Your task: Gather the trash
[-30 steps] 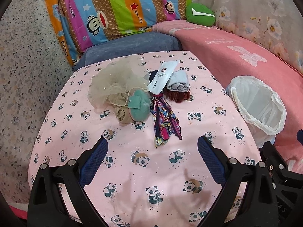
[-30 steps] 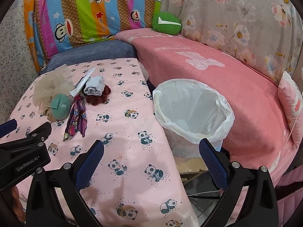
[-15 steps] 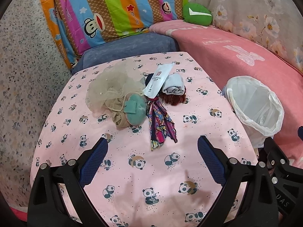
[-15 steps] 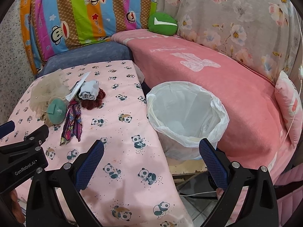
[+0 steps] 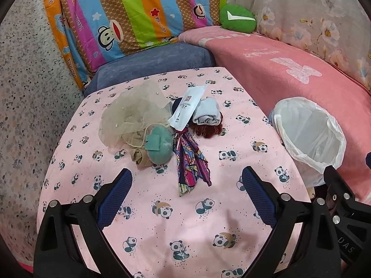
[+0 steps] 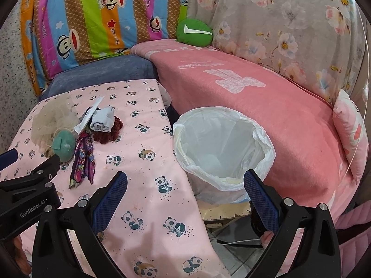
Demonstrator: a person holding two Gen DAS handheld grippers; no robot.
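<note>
The trash is a small heap on the panda-print counter (image 5: 162,227), lying ahead of the left gripper (image 5: 187,185) and a little beyond its fingertips: a white sachet (image 5: 187,107) leaning on a rolled pale blue cloth (image 5: 207,114), a dark red scrunchie (image 5: 208,131) under that, a patterned strip of fabric (image 5: 189,159) trailing back toward the gripper, and to its left a teal round pad (image 5: 159,144) touching a beige mesh pouf (image 5: 129,115). Clustering the pieces likely keeps them all within one reach. The sachet bears small print that seems to read "HOTEL"; the rest is too small to read. To the right of the left gripper, just off the counter's edge, stands the bin with a white liner (image 6: 222,148), open-mouthed straight ahead of the right gripper (image 6: 185,185), probably so items can be dropped in with a short swing. Both grippers are spread wide and hold nothing. The left gripper's body, seen from the right wrist, reads "GenRobot.AI"; the striped cushion (image 6: 97,18) behind shows "Paul Frank".
</note>
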